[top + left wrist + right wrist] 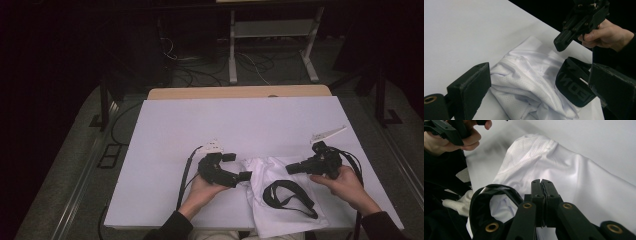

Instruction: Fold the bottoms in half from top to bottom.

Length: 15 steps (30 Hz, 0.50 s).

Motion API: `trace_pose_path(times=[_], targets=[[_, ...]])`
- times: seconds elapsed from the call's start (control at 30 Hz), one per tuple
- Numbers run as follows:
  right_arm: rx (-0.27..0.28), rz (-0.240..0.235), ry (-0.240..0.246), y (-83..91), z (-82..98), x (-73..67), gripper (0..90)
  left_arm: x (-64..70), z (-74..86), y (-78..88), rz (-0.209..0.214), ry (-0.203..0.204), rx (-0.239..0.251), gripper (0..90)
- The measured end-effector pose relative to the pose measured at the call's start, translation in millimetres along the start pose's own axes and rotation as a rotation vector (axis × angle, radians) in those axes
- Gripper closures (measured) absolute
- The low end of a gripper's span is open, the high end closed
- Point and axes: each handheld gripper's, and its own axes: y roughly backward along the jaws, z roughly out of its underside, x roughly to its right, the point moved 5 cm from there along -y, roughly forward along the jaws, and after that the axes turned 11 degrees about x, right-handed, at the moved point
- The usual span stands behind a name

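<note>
A crumpled white mesh garment [280, 197] with a black waistband [290, 194] lies on the white desk [200, 130], near its front edge. The left claw [239, 167] stands wide and released, its jaws either side of the garment's edge. The right claw [292, 169] is clenched on nothing, just above the fabric.

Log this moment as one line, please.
left gripper: open beside garment | right gripper: shut, empty, above garment | white garment: crumpled on table | black waistband: on top
</note>
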Motion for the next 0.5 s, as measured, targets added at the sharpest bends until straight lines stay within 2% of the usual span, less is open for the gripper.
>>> trace_pose_path(times=[0.13,0.37,0.5], targets=[[-0.021,-0.023,0.0,-10.2,0.4,-2.4,88.2,-1.7,-0.7,1.2,0.0,0.013,0.01,3.9],[-0.108,-0.055,0.005,-25.2,9.0,-6.4,88.1,-1.4,2.2,-0.7,0.003,0.014,-0.004,3.9],[-0.127,-0.112,0.012,-25.6,14.7,-15.3,88.8,-1.2,2.7,-1.4,0.006,0.015,-0.006,3.9]])
